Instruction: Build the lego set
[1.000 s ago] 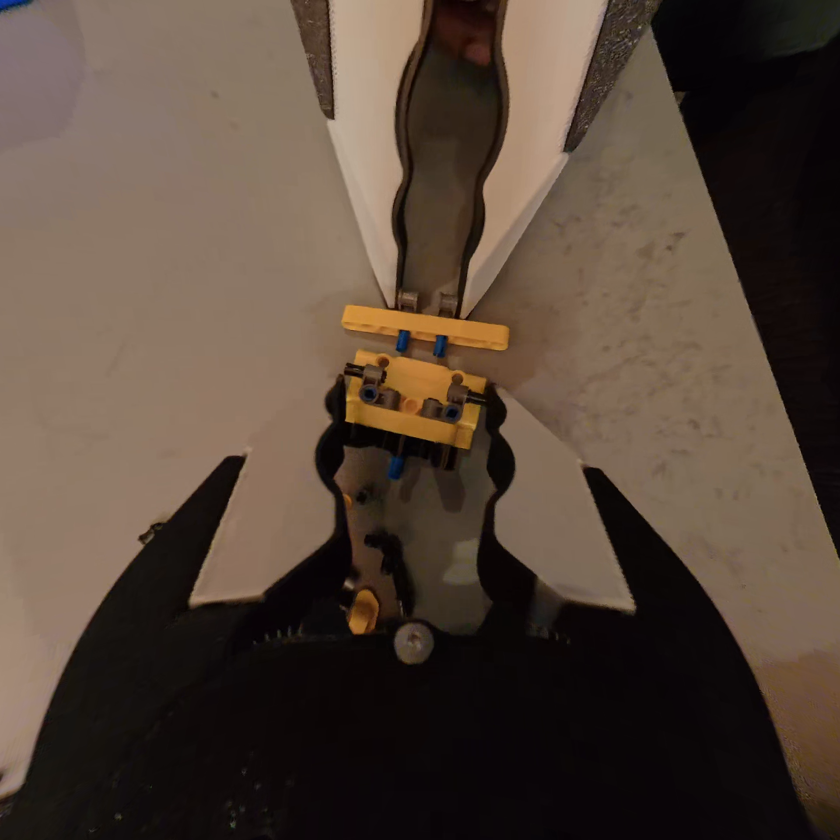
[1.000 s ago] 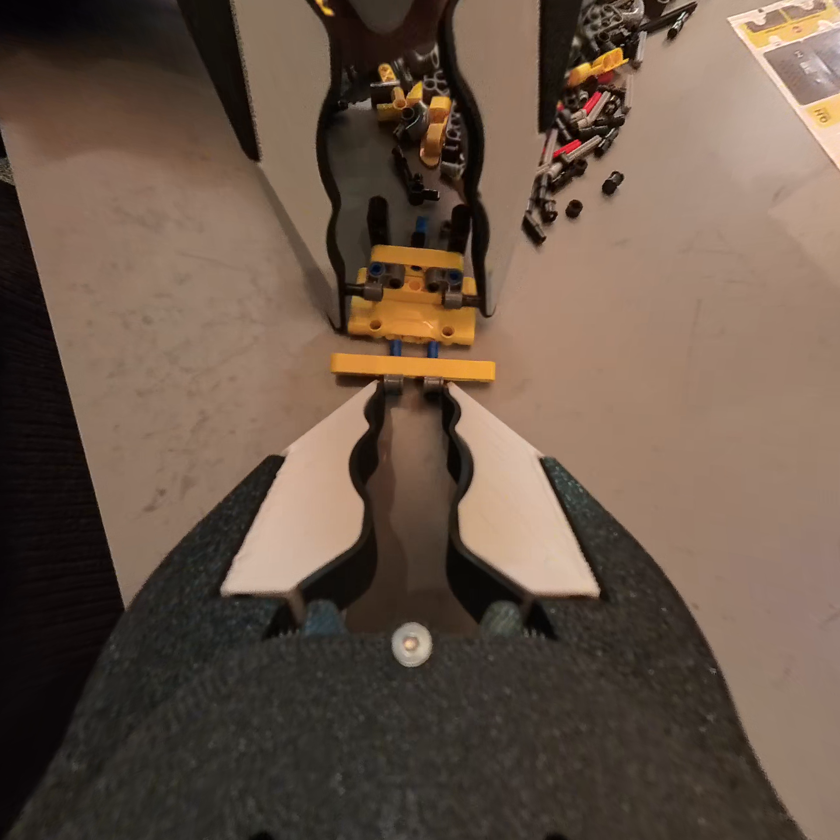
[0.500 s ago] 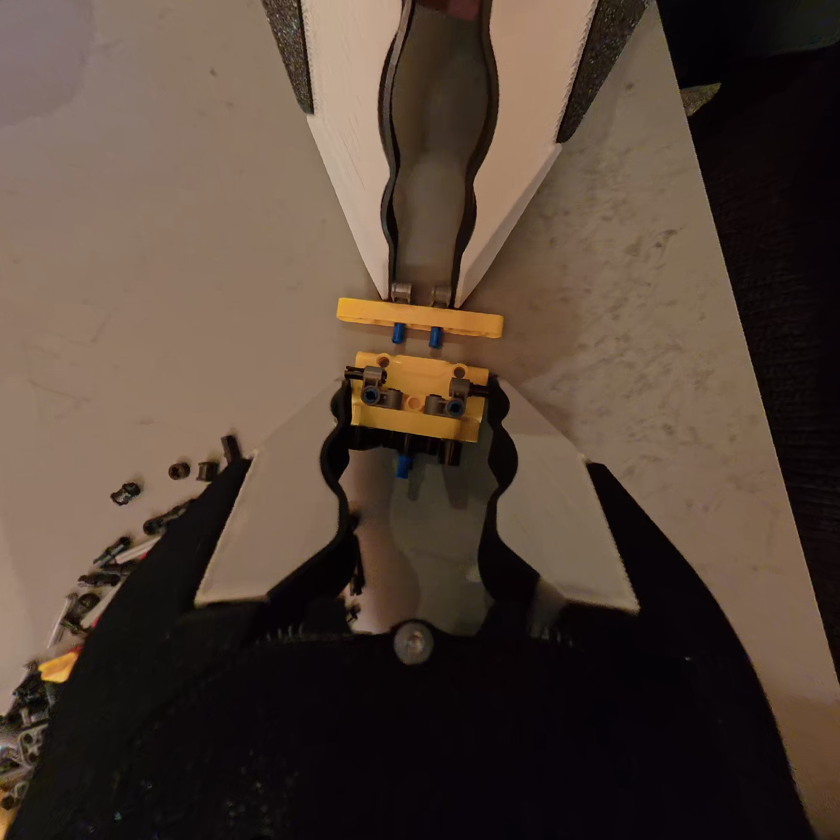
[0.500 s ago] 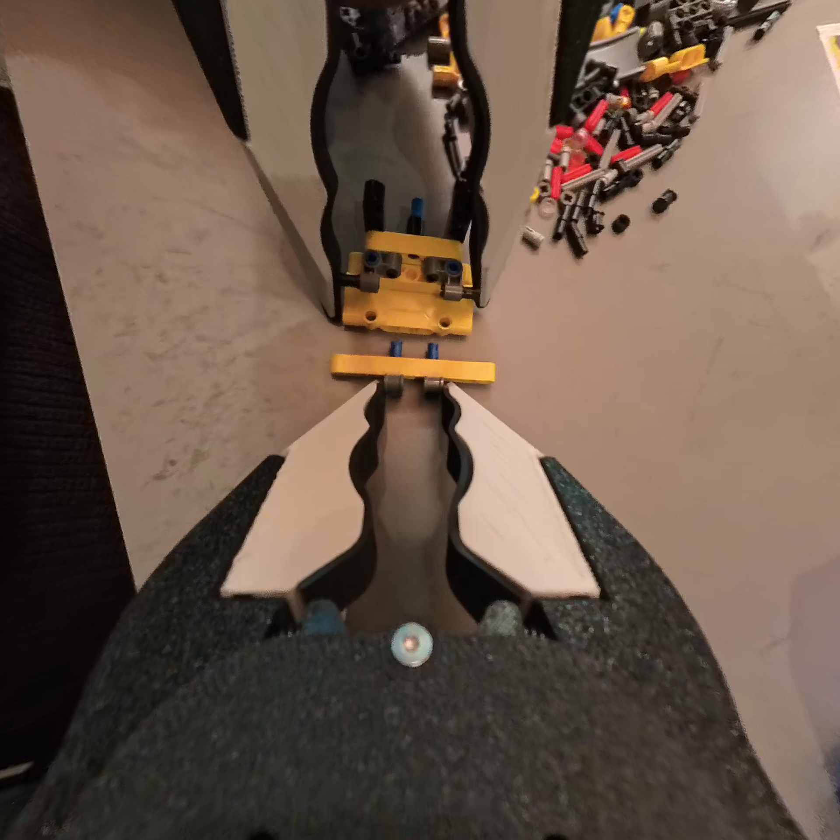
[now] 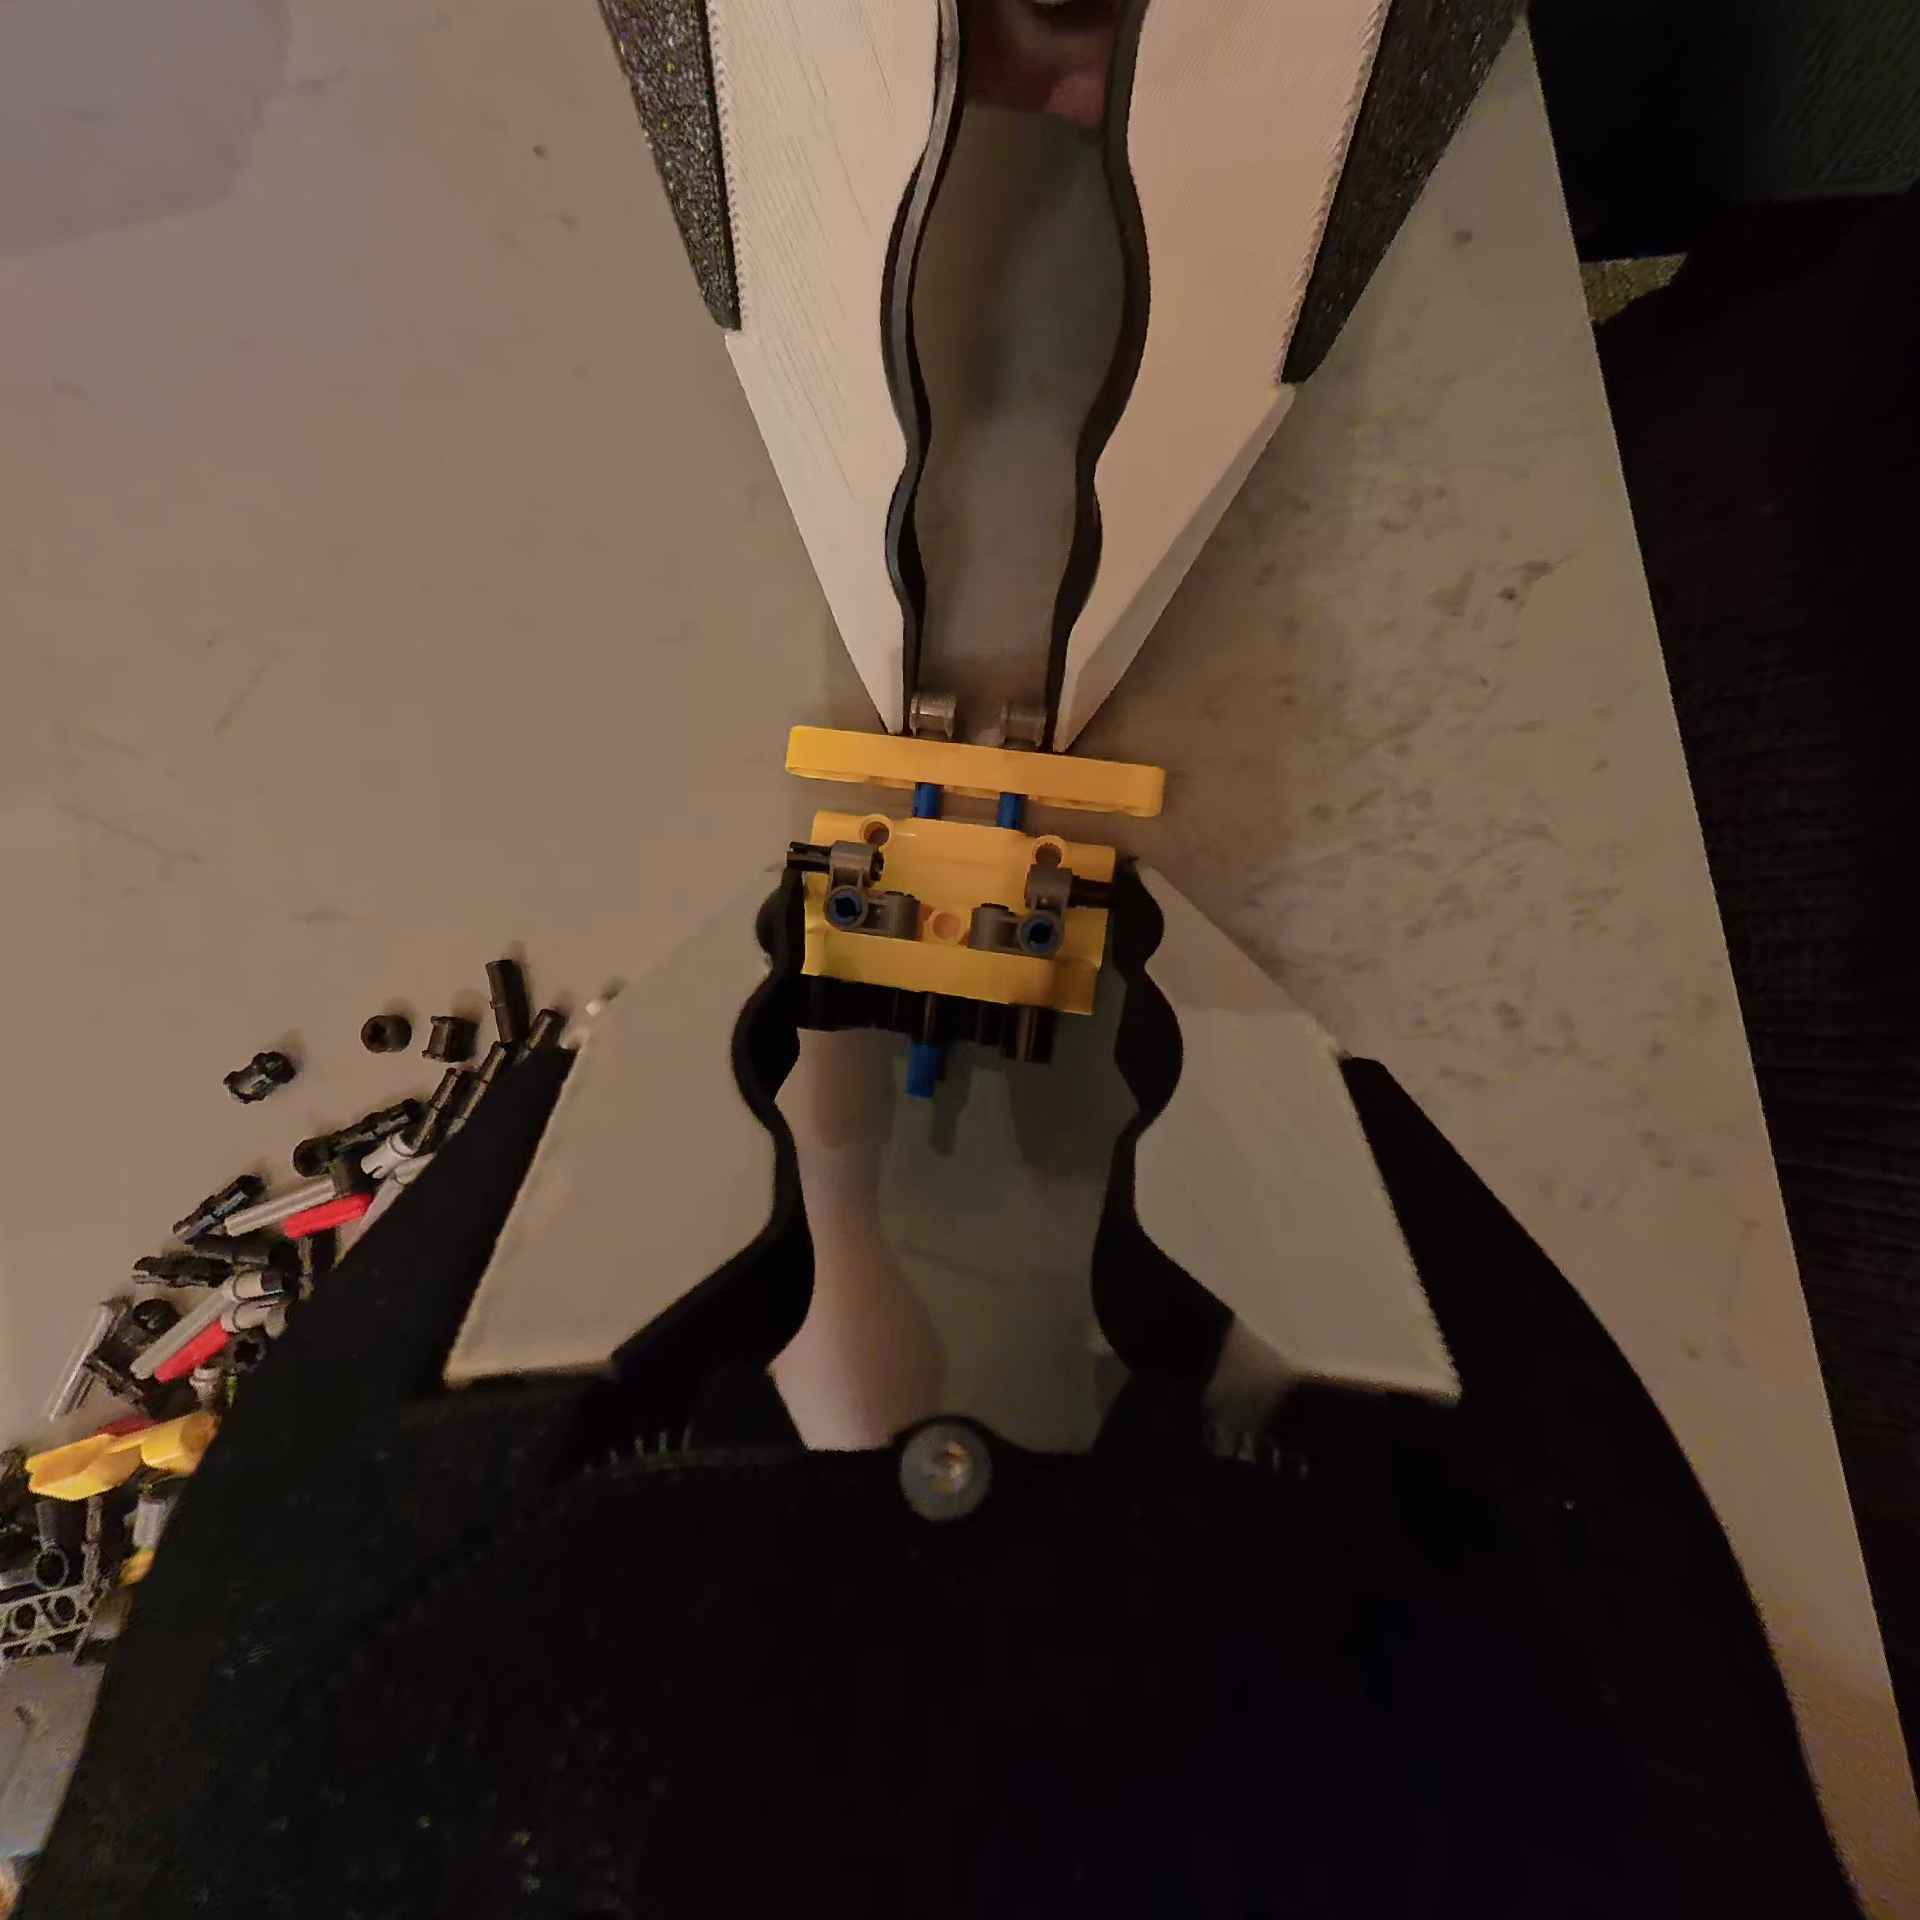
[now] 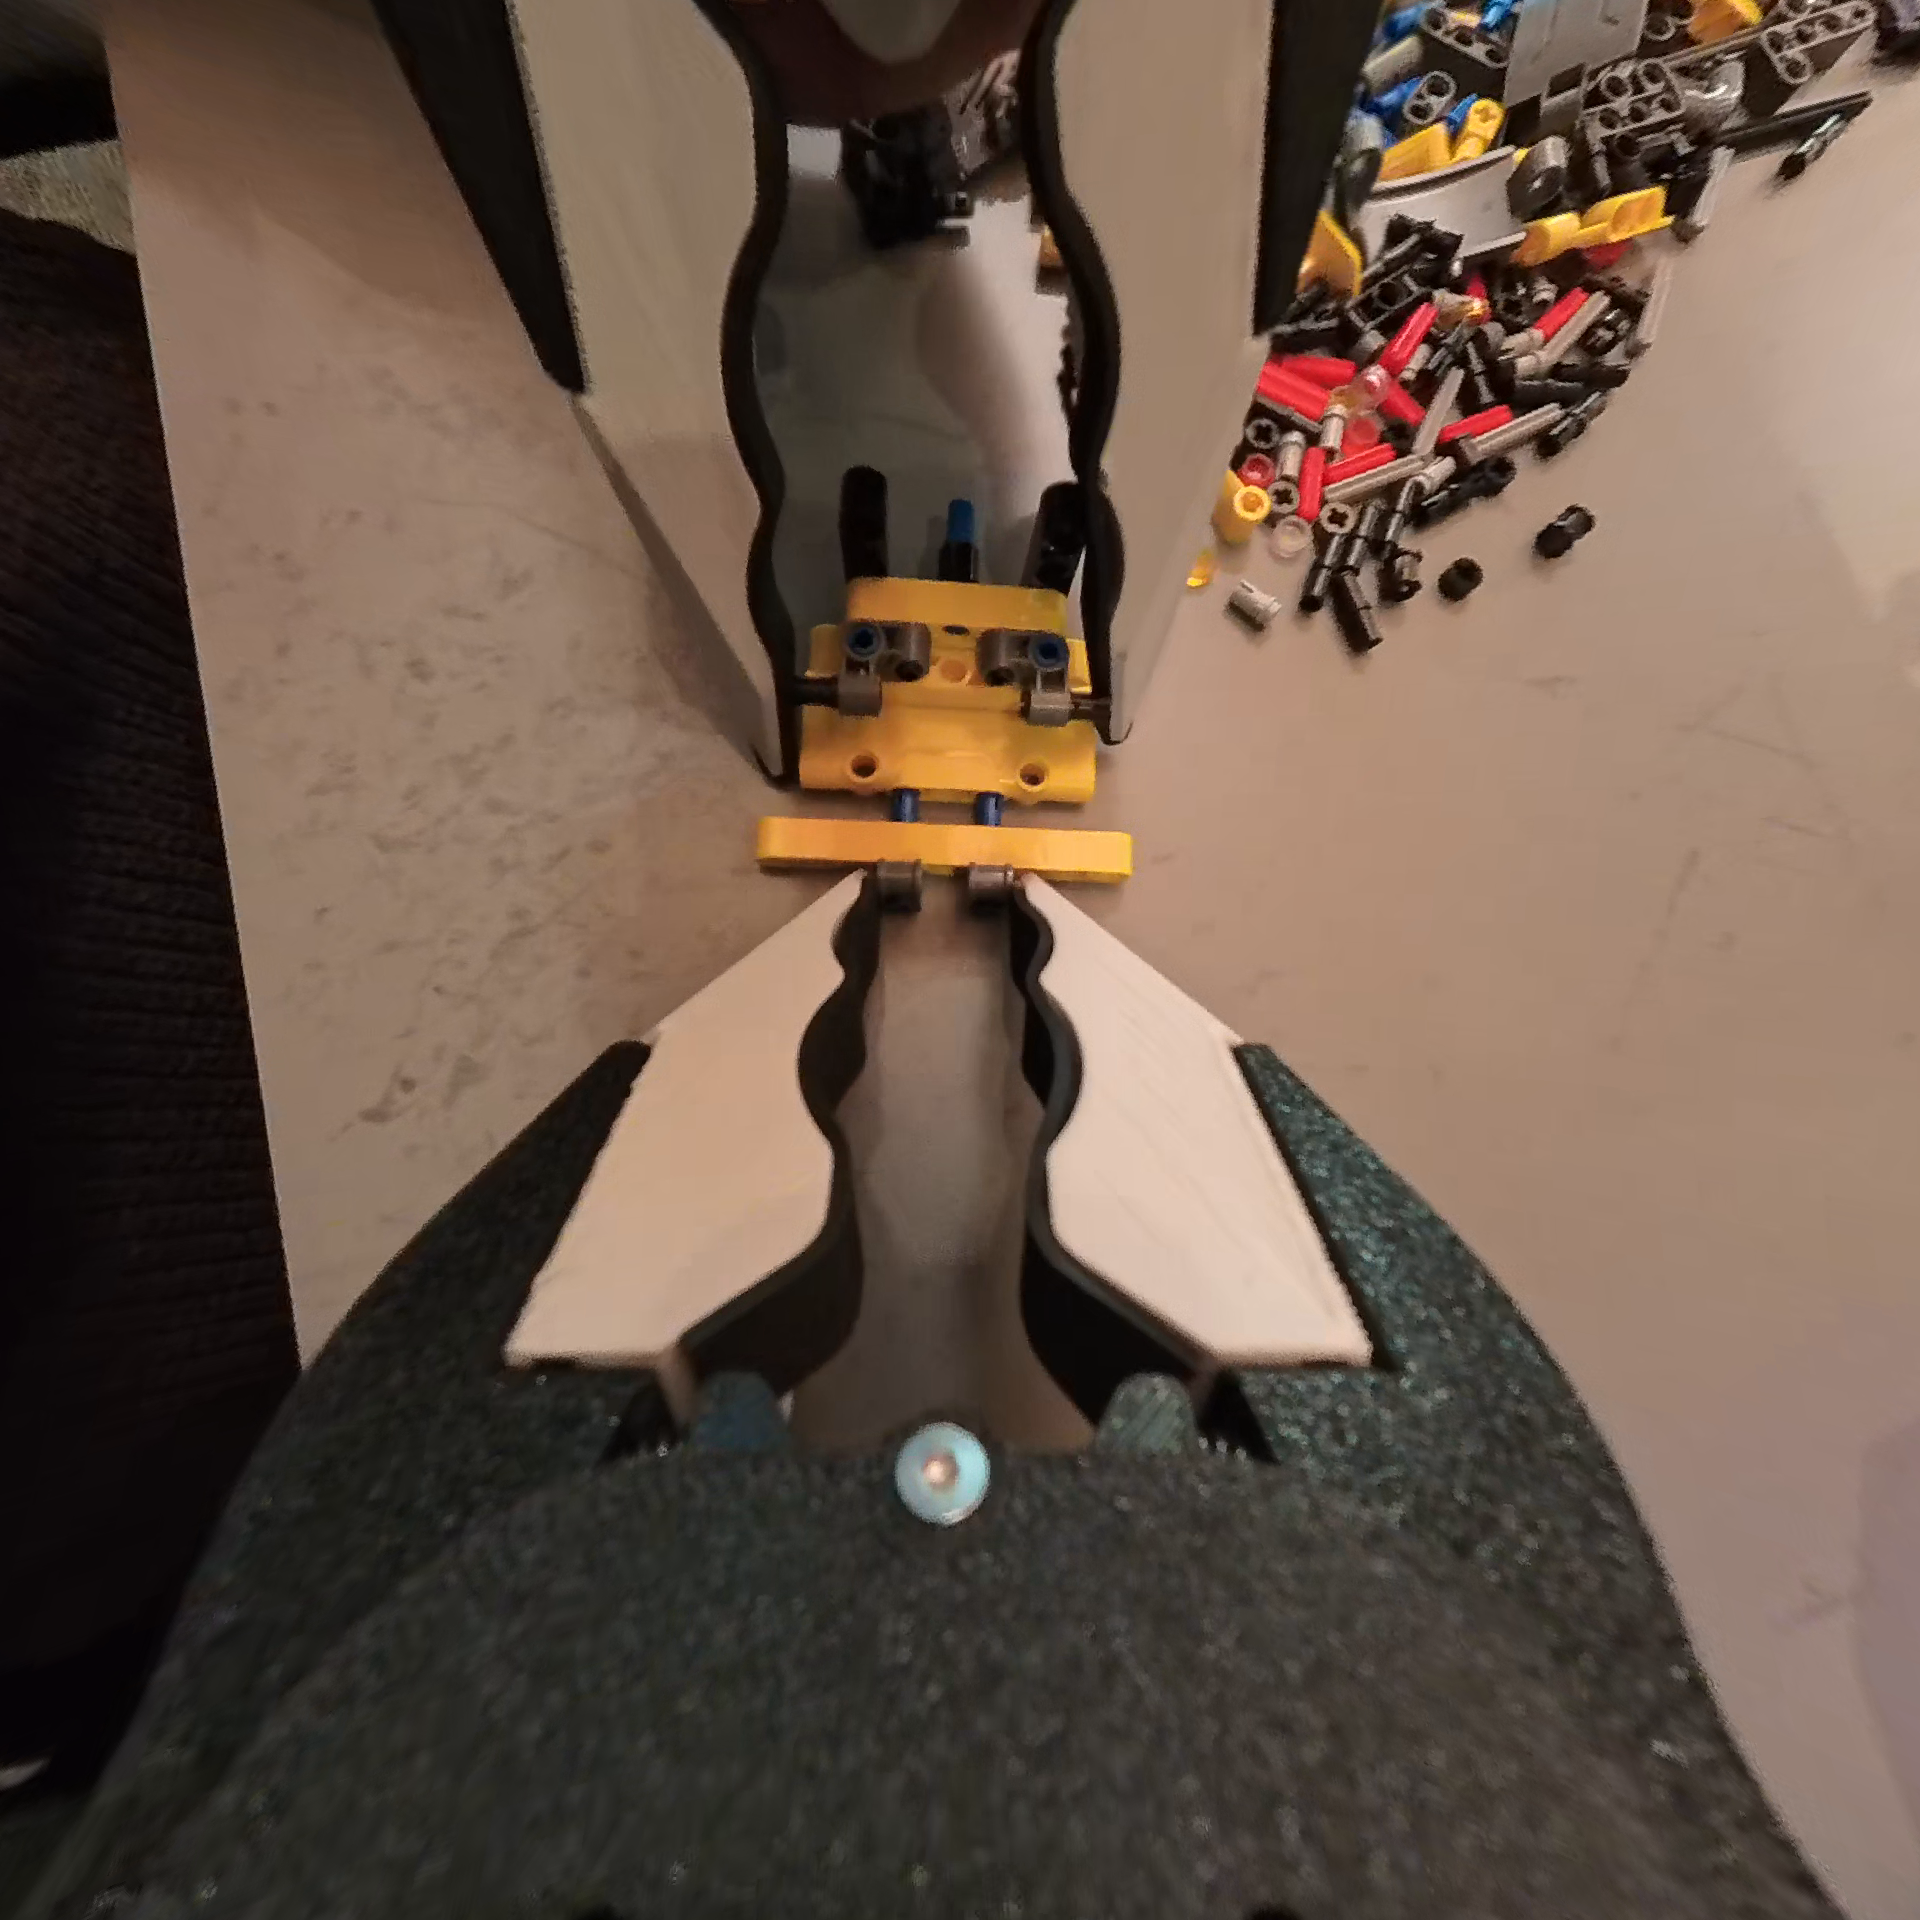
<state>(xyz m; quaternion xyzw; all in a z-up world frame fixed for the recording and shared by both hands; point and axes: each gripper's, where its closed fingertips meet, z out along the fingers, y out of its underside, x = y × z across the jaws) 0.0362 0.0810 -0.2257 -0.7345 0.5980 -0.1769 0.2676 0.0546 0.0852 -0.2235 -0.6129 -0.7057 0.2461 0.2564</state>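
Observation:
My left gripper [image 5: 954, 914] is shut on a yellow block assembly [image 5: 951, 940] with grey connectors, blue pins and black pegs, held above the table. My right gripper [image 6: 945, 894] is shut on two grey connectors [image 6: 899, 883] fixed to a flat yellow beam [image 6: 940, 847]. The two grippers face each other tip to tip. Two blue pins [image 6: 907, 802] stick out of the beam and reach the block's [image 6: 945, 727] near edge. In the left wrist view the beam [image 5: 971, 769] lies just beyond the block, with the right gripper [image 5: 977, 717] behind it. The left gripper also shows in the right wrist view [image 6: 943, 743].
A pile of loose black, grey, red and yellow building parts [image 6: 1455, 364] lies on the pale table [image 5: 312, 623]; it also shows in the left wrist view [image 5: 208, 1247]. The table edge and dark floor [image 5: 1766, 935] run along one side, also visible in the right wrist view [image 6: 104, 831]. My left and right fingertips are right by each other.
Both grippers have shifted over the table, bringing more of the parts pile into view. The gap between the beam's blue pins and the block has closed.

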